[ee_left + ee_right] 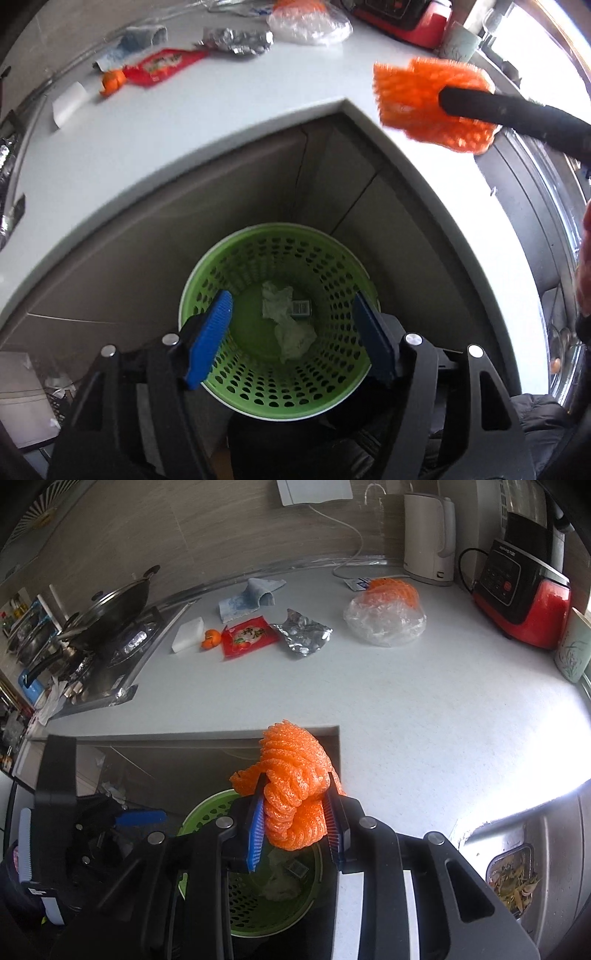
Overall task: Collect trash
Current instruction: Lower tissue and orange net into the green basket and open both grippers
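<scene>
The task is partly done. The green perforated bin (275,321) stands on the floor below the corner of the tabletop (424,709) and already holds crumpled white paper (286,321) and a small barcoded box (300,307).

The right gripper (295,819) is clamped on a wad of orange foam netting (295,797), its blue pads squeezing the wad from both sides. In the right wrist view the wad hangs over the tabletop edge, above the bin's rim; it has not been let go. The left wrist view shows the same netting (428,103) up beside the tabletop corner.

The left gripper (291,339) hovers above the bin with its pads spread wide and nothing between them.

Much is left on the tabletop: a red snack wrapper (249,637), a silver foil packet (301,635), a piece of orange peel (210,639), a clear plastic bag (384,618) with more orange netting in it, a crumpled bluish wrapper (247,598), and a white block (188,634) that may or may not be trash. Judging by this, releasing the netting comes next, with several more pickups to follow.
</scene>
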`<state>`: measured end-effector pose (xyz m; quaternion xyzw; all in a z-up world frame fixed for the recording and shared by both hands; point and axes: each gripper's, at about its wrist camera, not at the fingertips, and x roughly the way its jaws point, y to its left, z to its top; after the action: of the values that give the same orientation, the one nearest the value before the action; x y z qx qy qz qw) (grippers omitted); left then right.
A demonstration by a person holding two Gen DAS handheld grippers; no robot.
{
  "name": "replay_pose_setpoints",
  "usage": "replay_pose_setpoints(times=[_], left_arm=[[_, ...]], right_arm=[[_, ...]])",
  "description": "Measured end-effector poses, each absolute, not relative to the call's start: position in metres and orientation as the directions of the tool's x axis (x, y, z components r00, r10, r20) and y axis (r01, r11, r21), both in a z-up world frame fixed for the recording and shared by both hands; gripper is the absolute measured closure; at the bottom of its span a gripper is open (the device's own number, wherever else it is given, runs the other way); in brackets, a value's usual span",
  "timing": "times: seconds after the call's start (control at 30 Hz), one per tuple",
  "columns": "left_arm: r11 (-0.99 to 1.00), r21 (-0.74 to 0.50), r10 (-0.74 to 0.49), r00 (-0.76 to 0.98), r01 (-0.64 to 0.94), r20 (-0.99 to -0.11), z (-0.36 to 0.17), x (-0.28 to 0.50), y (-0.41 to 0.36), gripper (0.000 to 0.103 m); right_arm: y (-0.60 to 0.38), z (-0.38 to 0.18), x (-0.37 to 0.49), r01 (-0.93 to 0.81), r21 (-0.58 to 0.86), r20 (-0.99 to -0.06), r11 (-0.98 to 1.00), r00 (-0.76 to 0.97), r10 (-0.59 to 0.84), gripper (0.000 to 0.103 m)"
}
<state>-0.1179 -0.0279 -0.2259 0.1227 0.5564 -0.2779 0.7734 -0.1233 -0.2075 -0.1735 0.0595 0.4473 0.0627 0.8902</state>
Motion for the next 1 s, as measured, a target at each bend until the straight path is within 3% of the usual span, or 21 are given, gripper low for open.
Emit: replay_pose_setpoints(times=[0.4, 0.6, 0.7, 0.83, 1.0], left_arm=[[0.935, -0.085, -0.248, 0.46, 0.346, -0.852, -0.145, -0.079, 0.034, 0.025], [0.947, -0.076, -0.232, 0.5, 0.312, -0.834, -0.13, -0.071, 0.043, 0.024], [0.947, -0.085, -0.238, 0.5, 0.31, -0.833, -0.129, -0.072, 0.043, 0.024], [0.946, -0.086, -0.24, 0.5, 0.311, -0.832, -0.129, -0.074, 0.04, 0.024], [0.947, -0.086, -0.24, 0.502, 0.31, -0.831, -0.128, -0.075, 0.04, 0.024]], right_arm=[[-0.171, -0.186, -0.13, -0.193, 0.121, -0.824, 0.974, 0.528, 0.206, 0.072], [-0.142, -0.213, -0.141, -0.301, 0.099, -0.873, 0.949, 0.432, 0.228, 0.07], [-0.132, -0.226, -0.145, -0.333, 0.095, -0.891, 0.938, 0.393, 0.23, 0.064], [-0.128, -0.231, -0.144, -0.333, 0.103, -0.897, 0.937, 0.376, 0.232, 0.043], [-0.127, -0.223, -0.141, -0.321, 0.101, -0.887, 0.942, 0.4, 0.232, 0.032]])
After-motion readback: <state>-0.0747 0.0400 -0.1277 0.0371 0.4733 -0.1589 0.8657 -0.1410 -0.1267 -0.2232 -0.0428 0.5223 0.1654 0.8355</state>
